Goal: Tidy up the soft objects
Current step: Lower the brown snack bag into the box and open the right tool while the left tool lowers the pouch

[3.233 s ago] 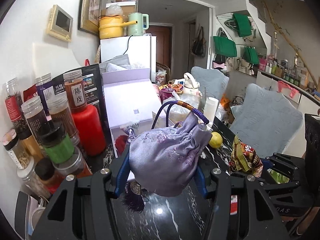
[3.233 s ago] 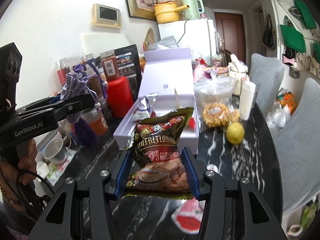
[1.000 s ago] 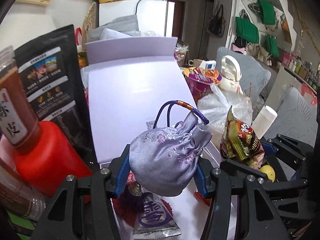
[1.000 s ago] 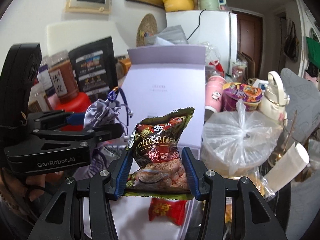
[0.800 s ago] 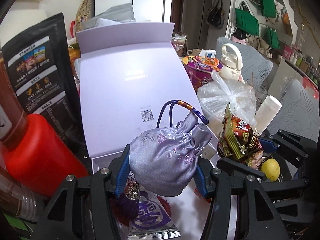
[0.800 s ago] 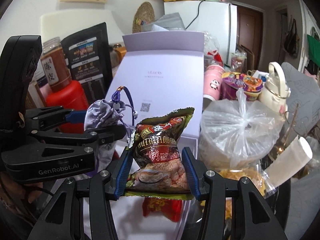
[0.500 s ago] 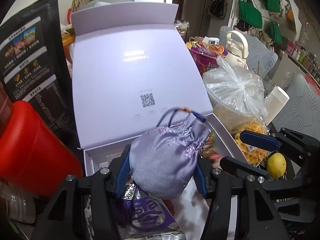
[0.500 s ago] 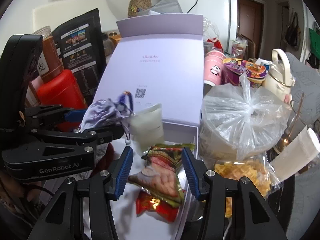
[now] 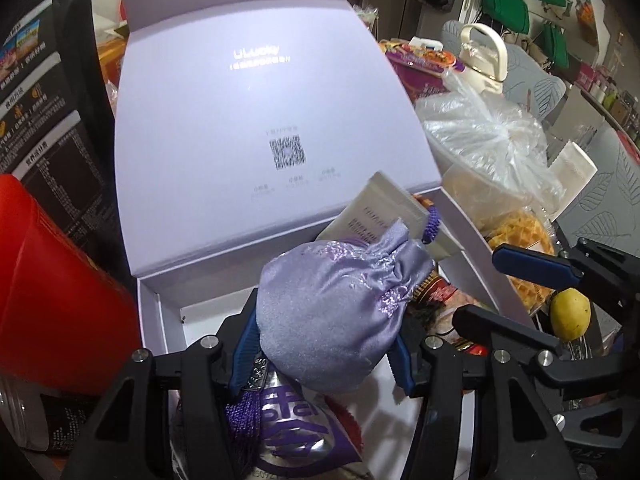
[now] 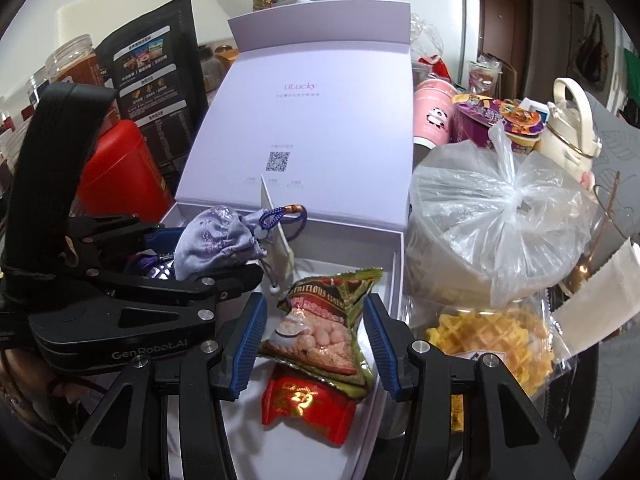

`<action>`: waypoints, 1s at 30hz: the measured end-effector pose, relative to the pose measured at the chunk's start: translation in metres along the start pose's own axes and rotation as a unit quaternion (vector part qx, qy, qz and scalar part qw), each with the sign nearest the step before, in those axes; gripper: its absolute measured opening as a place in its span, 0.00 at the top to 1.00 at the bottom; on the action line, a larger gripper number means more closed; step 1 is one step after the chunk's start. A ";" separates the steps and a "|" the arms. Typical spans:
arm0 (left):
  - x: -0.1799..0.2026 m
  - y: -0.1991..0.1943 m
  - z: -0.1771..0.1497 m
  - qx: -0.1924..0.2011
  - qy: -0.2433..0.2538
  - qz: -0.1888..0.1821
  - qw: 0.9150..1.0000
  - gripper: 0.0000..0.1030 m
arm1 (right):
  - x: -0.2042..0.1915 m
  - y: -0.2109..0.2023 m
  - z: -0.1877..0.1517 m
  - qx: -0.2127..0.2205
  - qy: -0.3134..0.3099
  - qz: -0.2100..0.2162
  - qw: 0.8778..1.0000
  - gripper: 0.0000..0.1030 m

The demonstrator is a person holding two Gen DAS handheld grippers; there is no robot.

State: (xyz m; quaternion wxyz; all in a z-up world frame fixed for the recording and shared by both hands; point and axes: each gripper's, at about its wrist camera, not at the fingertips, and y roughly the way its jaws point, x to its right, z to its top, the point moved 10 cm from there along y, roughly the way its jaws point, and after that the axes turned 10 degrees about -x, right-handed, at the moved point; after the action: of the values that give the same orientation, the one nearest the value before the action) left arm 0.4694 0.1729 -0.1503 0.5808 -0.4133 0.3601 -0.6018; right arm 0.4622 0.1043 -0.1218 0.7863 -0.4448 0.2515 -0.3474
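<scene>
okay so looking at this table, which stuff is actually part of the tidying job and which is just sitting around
Part of the job:
- lilac pouch, in the left tongs
- green snack bag, between the right tongs
- red packet
- lilac box

Just sitting around:
- lemon
- tied plastic bag
- red canister

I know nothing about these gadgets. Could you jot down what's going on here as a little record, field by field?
Setting: cluttered table, open lilac gift box
Left gripper: clamped on a purple drawstring pouch above the box
Right gripper: jaws apart around a green snack packet, pads not pressing it
Snack packet: lying in the box, over a red packet
Also in box: purple-and-silver sachet
Beside box: tied plastic bag, lemon
</scene>
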 end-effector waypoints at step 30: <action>-0.017 -0.015 -0.003 -0.009 -0.015 0.098 0.995 0.24 | 0.013 -0.008 0.001 -0.004 0.014 -0.026 1.000 0.48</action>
State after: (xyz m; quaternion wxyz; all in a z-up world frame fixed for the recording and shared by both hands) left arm 0.4606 0.1908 -0.1392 0.6386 -0.3905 0.3950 -0.5326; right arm 0.4681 0.0919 -0.1153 0.7714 -0.4494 0.2522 -0.3735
